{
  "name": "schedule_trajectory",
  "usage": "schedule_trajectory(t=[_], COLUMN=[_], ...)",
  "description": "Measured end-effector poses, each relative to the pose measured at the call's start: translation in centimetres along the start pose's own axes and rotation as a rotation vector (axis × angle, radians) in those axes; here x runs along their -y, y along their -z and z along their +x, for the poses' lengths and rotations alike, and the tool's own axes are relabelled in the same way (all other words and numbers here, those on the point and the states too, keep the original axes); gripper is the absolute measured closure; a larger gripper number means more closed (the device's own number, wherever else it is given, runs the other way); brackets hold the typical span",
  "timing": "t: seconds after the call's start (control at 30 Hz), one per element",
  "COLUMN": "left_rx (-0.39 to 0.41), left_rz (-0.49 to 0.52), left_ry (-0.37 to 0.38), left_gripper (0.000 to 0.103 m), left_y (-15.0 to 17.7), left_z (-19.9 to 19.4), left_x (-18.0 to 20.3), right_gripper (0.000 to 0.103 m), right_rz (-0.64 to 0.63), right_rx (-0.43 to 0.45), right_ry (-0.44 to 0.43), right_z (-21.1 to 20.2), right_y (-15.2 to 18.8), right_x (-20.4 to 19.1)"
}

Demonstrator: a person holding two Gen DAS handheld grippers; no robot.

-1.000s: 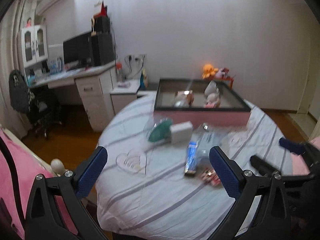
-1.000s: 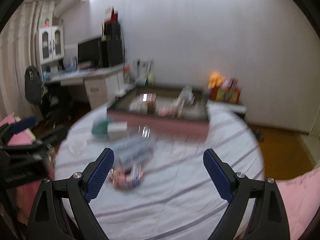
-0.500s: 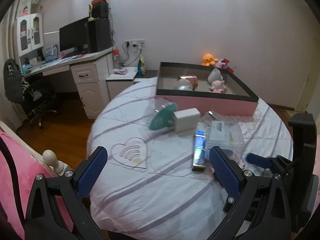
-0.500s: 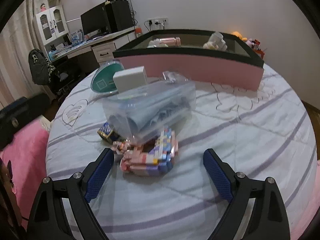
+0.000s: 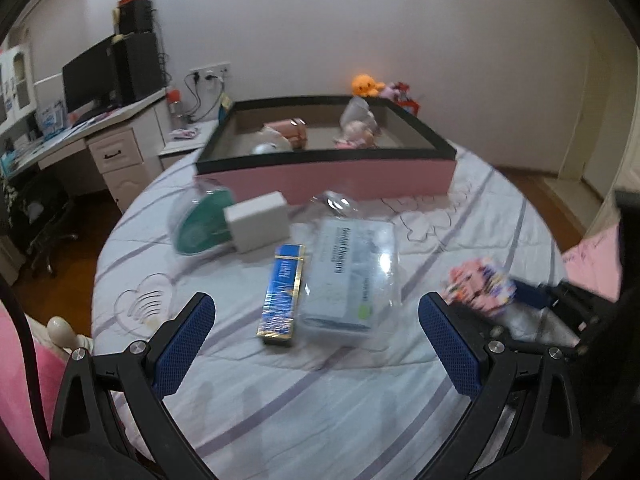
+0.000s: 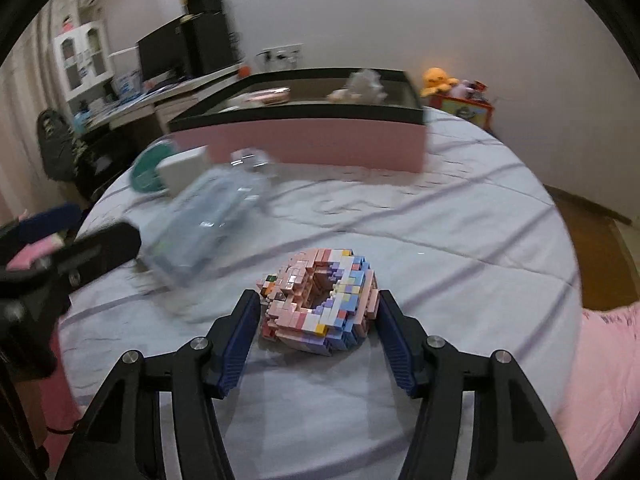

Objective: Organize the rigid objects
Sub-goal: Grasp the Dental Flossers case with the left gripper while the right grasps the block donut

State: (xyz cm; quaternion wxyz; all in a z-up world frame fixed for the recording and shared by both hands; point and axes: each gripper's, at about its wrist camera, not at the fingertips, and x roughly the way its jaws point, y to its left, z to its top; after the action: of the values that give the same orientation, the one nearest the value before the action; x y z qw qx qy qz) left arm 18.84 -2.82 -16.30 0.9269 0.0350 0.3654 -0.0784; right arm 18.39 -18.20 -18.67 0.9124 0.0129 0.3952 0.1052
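A pink and pastel brick-built model (image 6: pixel 320 300) sits between the fingers of my right gripper (image 6: pixel 318 330), which is shut on it; it looks lifted slightly off the bed and shows blurred in the left wrist view (image 5: pixel 478 290). My left gripper (image 5: pixel 316 344) is open and empty above the bed, near a blue and gold box (image 5: pixel 282 290) and a clear plastic case (image 5: pixel 350 276). A white box (image 5: pixel 258 222) and a round green item (image 5: pixel 200 222) lie further back. The pink storage box (image 5: pixel 332 176) with a black rim stands behind them and holds several items.
The round bed (image 5: pixel 320 392) has a white striped cover. A desk (image 5: pixel 80 136) with a monitor stands at the left, with a chair (image 5: pixel 36 216) below it. Plush toys (image 5: pixel 366 85) sit by the far wall. Wooden floor lies around the bed.
My right gripper has closed on the brick model and carried it to the right, away from the clear case. My left gripper has moved closer to the blue box and the case.
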Motion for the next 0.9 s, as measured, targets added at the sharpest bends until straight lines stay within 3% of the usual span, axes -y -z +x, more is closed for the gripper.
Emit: schedule_trajectory(t=[0.1, 0.27, 0.37, 0.47, 0.53, 0.9], left_rx=[-0.010, -0.047, -0.064, -0.108, -0.151, -0.146], left_rz=[0.020, 0.065, 0.076, 0.071, 0.064, 0.012], left_ry=[0.000, 0.011, -0.028, -0.004, 0.010, 0.043], left_gripper=[0.005, 0.025, 0.034, 0.035, 0.041, 0.041], left_y=[-0.3, -0.4, -0.5, -0.7, -0.5, -0.8], left_z=[0.8, 2.0, 3.0, 4.4, 5.5, 6.3], left_x=[1.1, 2.6, 3.0, 3.2, 3.4, 2.8], right_gripper=[0.043, 0.043, 0.043, 0.043, 0.043, 0.041], right_rz=[0.023, 0.056, 0.062, 0.064, 0.060, 0.067], right_rx=[0.014, 0.027, 0.034, 0.041, 0.045, 0.038], right_ry=[0.023, 0.010, 0.002, 0.001, 0.008, 0.022], right_z=[-0.1, 0.1, 0.2, 0.6, 0.7, 1.5], right_y=[-0.3, -0.4, -0.4, -0.5, -0.6, -1.1], right_x=[1.6, 3.5, 4.0, 4.1, 4.0, 4.2])
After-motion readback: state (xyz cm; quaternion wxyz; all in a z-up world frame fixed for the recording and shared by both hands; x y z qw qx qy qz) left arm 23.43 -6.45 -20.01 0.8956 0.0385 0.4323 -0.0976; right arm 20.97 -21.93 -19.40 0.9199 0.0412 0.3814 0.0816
